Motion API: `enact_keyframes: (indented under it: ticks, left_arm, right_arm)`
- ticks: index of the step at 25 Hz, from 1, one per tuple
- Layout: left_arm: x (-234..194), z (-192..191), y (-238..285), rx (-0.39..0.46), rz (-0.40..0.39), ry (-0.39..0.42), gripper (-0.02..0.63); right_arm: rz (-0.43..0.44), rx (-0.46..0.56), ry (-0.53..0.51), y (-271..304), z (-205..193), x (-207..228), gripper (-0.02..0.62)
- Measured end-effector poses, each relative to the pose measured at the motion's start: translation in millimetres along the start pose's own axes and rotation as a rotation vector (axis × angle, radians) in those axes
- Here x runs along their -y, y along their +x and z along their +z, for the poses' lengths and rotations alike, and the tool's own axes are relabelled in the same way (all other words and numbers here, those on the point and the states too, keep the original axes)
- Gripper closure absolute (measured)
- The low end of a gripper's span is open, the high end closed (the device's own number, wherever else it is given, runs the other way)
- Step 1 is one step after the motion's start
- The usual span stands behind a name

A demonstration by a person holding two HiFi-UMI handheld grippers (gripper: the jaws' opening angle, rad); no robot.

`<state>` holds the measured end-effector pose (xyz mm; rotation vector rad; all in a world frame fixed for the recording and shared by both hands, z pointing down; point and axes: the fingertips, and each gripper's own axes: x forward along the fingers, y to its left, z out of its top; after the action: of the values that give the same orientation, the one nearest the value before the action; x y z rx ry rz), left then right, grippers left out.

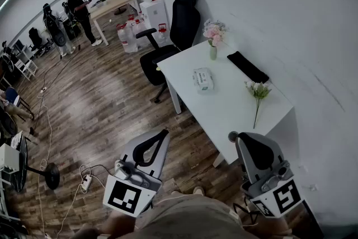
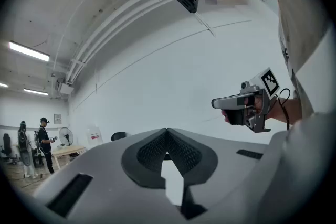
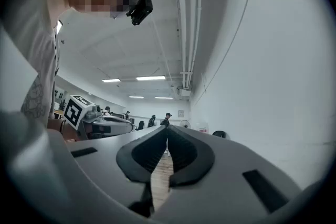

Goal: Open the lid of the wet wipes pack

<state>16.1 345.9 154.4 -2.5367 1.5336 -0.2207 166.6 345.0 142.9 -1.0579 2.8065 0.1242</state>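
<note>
The wet wipes pack (image 1: 203,79) lies flat on the white table (image 1: 235,109), near its far left part, lid down. My left gripper (image 1: 164,134) is held over the wooden floor, well short of the table, jaws shut with nothing between them. Its tips meet in the left gripper view (image 2: 167,130). My right gripper (image 1: 233,136) hovers at the table's near edge, also shut and empty, tips touching in the right gripper view (image 3: 167,127). Both grippers are far from the pack. The pack does not show in either gripper view.
On the table stand a vase of pink flowers (image 1: 213,36), a black flat case (image 1: 247,66) and a loose flower stem (image 1: 258,95). A black office chair (image 1: 173,36) sits at the table's far end. People (image 1: 78,8) stand across the room; cables and a power strip (image 1: 85,181) lie on the floor.
</note>
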Motion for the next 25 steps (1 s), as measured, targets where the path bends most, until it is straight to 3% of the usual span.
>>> enact_keyframes:
  ticks: [10, 25]
  left_arm:
    - [13, -4, 10, -0.019, -0.021, 0.013, 0.591]
    - [4, -16, 16, -0.025, -0.011, 0.013, 0.591]
  right_arm:
    - [-0.038, 0.030, 0.044, -11, -5, 14, 0.561]
    - [-0.019, 0.015, 0.037, 3, -22, 15, 0.561]
